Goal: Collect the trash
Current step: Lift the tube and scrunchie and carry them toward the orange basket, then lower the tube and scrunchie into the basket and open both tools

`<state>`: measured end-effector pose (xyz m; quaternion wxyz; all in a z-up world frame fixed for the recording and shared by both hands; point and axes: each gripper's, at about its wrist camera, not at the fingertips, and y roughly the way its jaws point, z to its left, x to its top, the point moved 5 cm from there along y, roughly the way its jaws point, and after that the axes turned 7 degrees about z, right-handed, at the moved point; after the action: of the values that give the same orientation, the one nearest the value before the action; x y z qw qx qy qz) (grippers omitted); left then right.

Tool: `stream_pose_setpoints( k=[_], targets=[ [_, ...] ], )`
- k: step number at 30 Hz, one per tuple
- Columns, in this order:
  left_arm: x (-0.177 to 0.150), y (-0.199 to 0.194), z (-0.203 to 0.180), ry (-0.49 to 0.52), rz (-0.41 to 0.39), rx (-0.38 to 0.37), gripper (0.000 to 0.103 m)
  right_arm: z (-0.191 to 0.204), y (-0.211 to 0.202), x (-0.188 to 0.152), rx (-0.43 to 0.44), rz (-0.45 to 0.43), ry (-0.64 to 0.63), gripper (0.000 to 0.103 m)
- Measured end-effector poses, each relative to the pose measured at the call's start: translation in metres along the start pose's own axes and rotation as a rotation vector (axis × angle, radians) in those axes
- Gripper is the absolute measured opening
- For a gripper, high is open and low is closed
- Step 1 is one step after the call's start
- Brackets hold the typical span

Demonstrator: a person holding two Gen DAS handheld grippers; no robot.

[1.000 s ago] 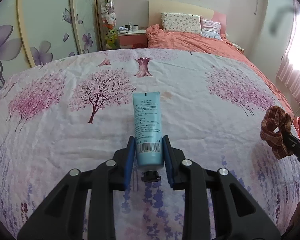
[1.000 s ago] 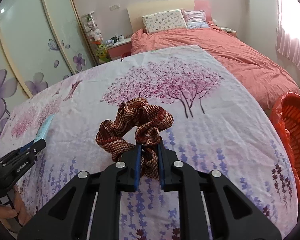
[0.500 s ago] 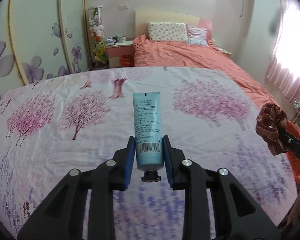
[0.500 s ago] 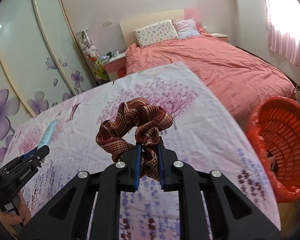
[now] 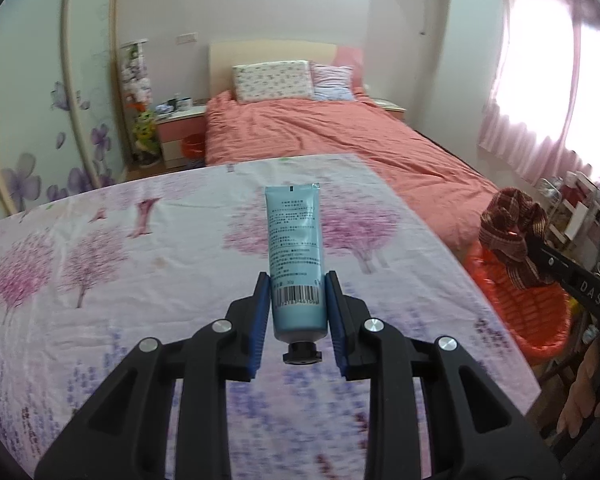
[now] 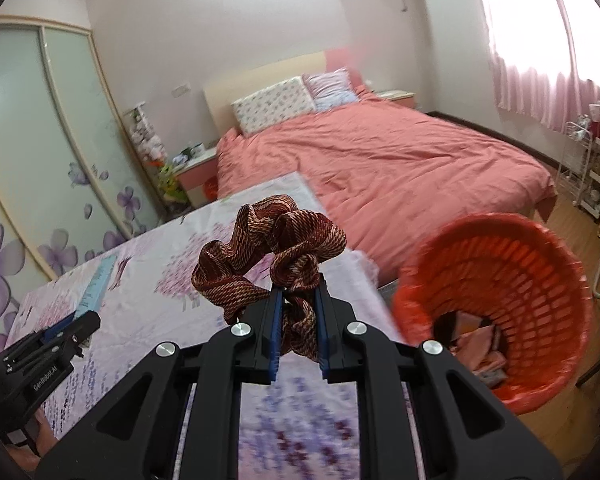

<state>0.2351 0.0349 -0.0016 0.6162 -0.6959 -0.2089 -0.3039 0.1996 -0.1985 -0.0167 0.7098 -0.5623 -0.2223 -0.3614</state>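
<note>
Both hands were carrying their loads toward the red basket [image 6: 500, 300], which stood on the floor off the right corner of the cloth-covered table [image 5: 100, 280], with some pinkish scraps already lying in its bottom. The right gripper [image 6: 298, 320] was clamped on a brown striped scrunchie [image 6: 268, 256], its blue pads pinching one fold while the rest of the loop stood up and forward of the fingertips, clear of the cloth. The left gripper [image 5: 296, 304] was clamped on a pale blue tube [image 5: 294, 248], holding it near the cap end, the black cap pointing back toward the camera and the crimped end sticking out ahead over the table. To do this step well, I judged that each gripper should be brought fully over the basket's open mouth before the pads part, since the scrunchie is light and could catch on the rim or on a pad. The right load was the nearer one: from the left camera it showed in front of the basket's rim, so it should go in first. The tube lay well apart from the basket, and the left hand would need to cross the table's corner without crowding the right.
</note>
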Motion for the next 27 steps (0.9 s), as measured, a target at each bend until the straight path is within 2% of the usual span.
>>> stream_pose_setpoints(
  k=[17, 27],
  targets=[
    [0.011, 0.020, -0.144, 0.153, 0.012, -0.217, 0.028, -0.109, -0.046, 0.011, -0.134, -0.092, 0.155, 0.015],
    [0.011, 0.045, -0.227, 0.240, 0.046, -0.324, 0.028, -0.157, -0.043, 0.013, -0.205, -0.099, 0.238, 0.015]
  ],
)
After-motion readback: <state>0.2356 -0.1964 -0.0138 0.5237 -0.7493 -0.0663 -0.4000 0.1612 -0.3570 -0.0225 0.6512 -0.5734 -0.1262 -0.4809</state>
